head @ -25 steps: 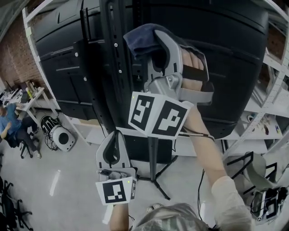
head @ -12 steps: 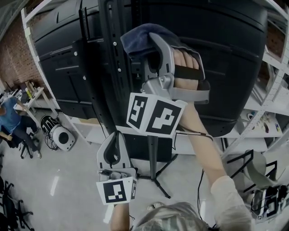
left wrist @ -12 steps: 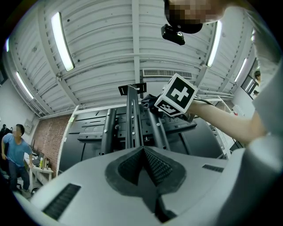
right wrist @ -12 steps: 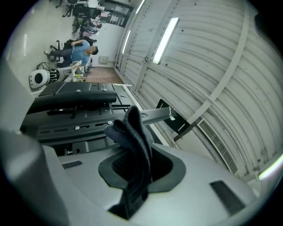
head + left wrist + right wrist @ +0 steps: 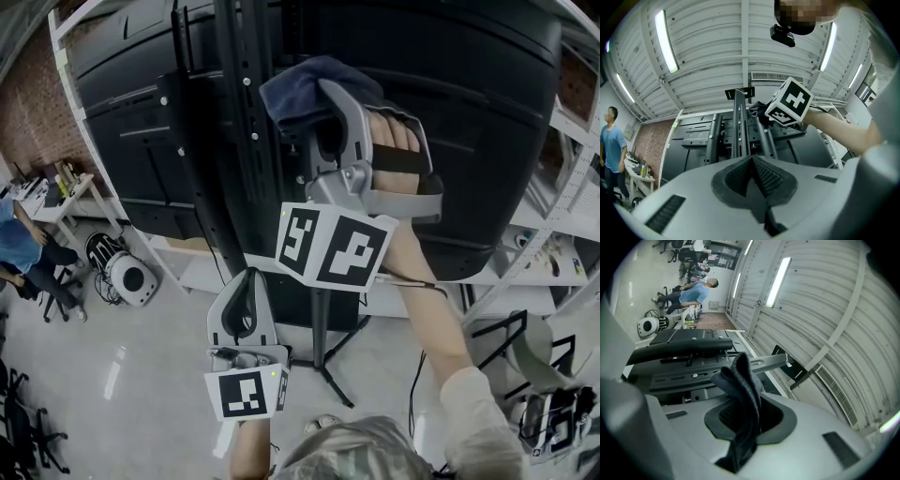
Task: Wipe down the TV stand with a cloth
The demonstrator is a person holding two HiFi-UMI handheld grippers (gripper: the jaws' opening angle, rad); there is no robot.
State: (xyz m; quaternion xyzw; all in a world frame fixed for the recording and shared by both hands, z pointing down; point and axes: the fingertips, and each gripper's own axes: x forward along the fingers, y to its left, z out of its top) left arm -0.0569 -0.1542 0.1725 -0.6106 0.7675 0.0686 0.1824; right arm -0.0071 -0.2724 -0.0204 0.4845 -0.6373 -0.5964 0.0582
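Note:
The TV stand's black upright column (image 5: pixel 246 122) carries the black back of a TV (image 5: pixel 469 103). My right gripper (image 5: pixel 314 98) is raised against that column and shut on a dark blue cloth (image 5: pixel 302 82), which is bunched over its tips and touches the column. In the right gripper view the cloth (image 5: pixel 743 385) stands up between the jaws, with the stand's bracket (image 5: pixel 693 350) just beyond. My left gripper (image 5: pixel 244 281) hangs lower, near the stand's base, shut and empty. In the left gripper view my left gripper (image 5: pixel 751 174) points up at the column (image 5: pixel 739 126).
The stand's tripod legs (image 5: pixel 328 370) rest on the grey floor. White shelving (image 5: pixel 567 178) rises at the right and another white frame (image 5: pixel 89 150) at the left. A round white device (image 5: pixel 127 277) sits on the floor at the left, near a seated person (image 5: pixel 19 248).
The right gripper and its cloth have shifted slightly along the column. The left gripper has barely moved. The view has drifted a little.

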